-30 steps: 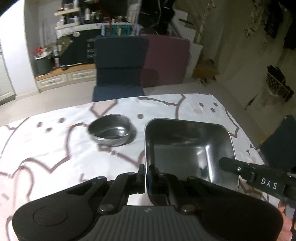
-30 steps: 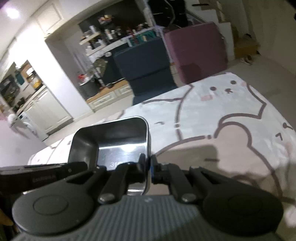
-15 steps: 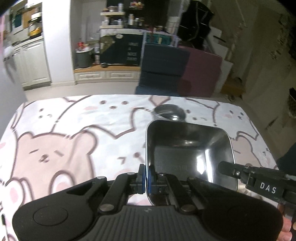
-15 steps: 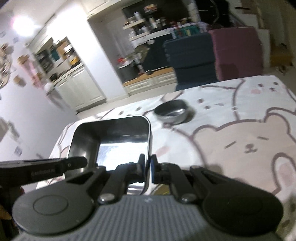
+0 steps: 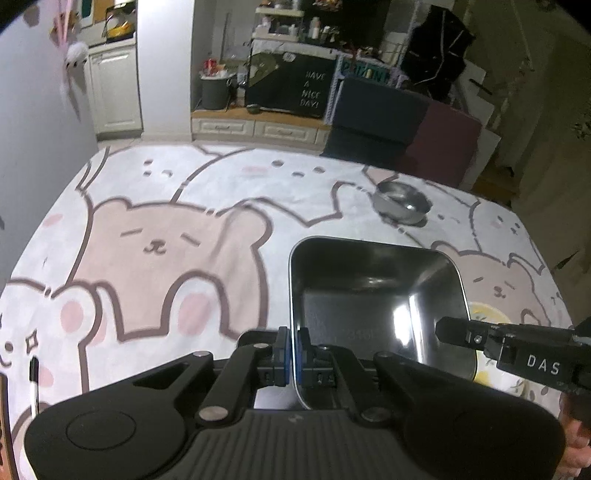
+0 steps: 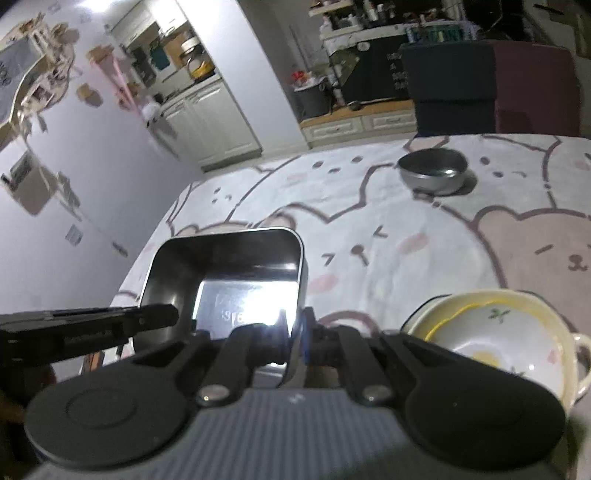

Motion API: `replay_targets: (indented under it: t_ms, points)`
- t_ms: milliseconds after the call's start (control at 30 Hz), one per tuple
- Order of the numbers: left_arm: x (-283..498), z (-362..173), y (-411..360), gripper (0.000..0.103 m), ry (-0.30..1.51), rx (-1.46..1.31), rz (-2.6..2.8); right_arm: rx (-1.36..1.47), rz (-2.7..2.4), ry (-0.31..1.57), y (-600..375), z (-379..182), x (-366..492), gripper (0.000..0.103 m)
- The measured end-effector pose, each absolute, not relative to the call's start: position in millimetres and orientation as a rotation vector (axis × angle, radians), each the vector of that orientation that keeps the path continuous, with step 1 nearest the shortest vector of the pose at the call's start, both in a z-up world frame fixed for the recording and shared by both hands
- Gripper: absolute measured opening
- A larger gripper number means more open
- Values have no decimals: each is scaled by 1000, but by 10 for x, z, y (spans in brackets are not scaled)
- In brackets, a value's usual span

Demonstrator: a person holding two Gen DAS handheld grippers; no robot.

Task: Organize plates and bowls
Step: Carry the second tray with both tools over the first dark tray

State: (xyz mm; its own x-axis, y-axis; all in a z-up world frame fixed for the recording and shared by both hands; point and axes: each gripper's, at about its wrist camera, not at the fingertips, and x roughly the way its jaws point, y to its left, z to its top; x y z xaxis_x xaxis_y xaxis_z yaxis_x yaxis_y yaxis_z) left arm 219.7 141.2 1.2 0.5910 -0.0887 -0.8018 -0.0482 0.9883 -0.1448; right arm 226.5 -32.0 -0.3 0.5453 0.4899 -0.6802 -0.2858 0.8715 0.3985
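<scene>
The table [image 5: 155, 206] fills mid-frame. The steel tray [image 5: 373, 291], lower centre, is pinched on opposite walls by the left gripper [image 5: 291, 350] and right gripper [image 6: 295, 339], likely to keep it level. A cream bowl [image 6: 509, 336] sits lower right; a steel bowl [image 6: 432, 171] upper right.

A lived-in home, its dining area open to a kitchen: a surface [image 5: 155, 206] draped in a cartoon-bear cloth, white kitchen cabinets [image 6: 207, 118] through the doorway at rear, cluttered shelves [image 5: 295, 26] of bottles and jars above a dark panel reading "HAVE A NICE DAY" [image 5: 312, 90], a grey bin [image 5: 214, 94] beside it, and navy [image 5: 373, 114] and maroon [image 5: 447, 144] upholstered chairs at the far edge; papers and stickers dot the pale wall [image 6: 55, 155]
</scene>
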Motion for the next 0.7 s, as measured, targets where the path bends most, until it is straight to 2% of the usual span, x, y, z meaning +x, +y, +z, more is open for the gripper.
replay_targets:
  t_ms: [700]
  points:
    - [2344, -600, 1587, 4, 1107, -78, -39, 184, 491, 1076, 120, -467, 2313, 10]
